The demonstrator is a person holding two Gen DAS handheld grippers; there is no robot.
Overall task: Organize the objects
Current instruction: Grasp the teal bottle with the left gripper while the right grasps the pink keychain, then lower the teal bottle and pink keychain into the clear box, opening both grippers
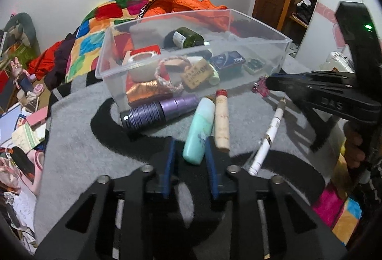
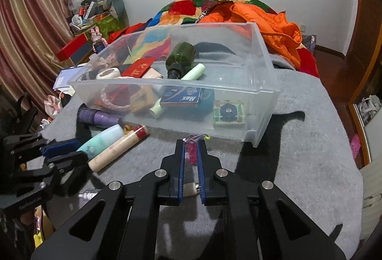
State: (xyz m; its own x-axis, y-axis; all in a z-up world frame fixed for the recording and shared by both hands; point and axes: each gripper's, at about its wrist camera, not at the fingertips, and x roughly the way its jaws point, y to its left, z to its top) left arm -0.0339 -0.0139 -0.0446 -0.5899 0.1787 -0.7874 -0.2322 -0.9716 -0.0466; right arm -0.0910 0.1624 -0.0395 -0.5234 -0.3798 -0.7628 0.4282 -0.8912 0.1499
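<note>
A grey and black blanket [image 2: 298, 140] covers the work surface. One clear plastic bin [image 2: 262, 92] stands on it, open at the top, ahead of both grippers.

Bin contents, counted where visible: one dark green bottle [image 2: 181, 57] lying on its side, one blue box [image 2: 182, 96], one pale green tube [image 2: 193, 71], one red envelope [image 2: 138, 68], one roll of white tape [image 2: 108, 73], one small green tile with a dark centre [image 2: 228, 114]. Other items behind the bin wall cannot be told apart.

Outside the bin, along its near wall, lie one purple cylinder [image 1: 157, 112], one mint-green bottle [image 1: 199, 131], one cream tube with a red cap [image 1: 221, 121] and one white pencil [image 1: 267, 135].

Left gripper [image 1: 189, 152]: jaws partly open, with the base end of the mint-green bottle between the blue pads. The right pad lies against the bottle; contact on the left pad is not seen, a gap showing there. The cream tube lies just beside the bottle, touching it, outside the jaws.

Right gripper [image 2: 191, 152]: jaws closed down to a narrow gap and clamped on one small pink trinket [image 2: 191, 151] with thin threads at its far end. The trinket sits just short of the bin's near wall, well apart from the bottle group to the left.
</note>
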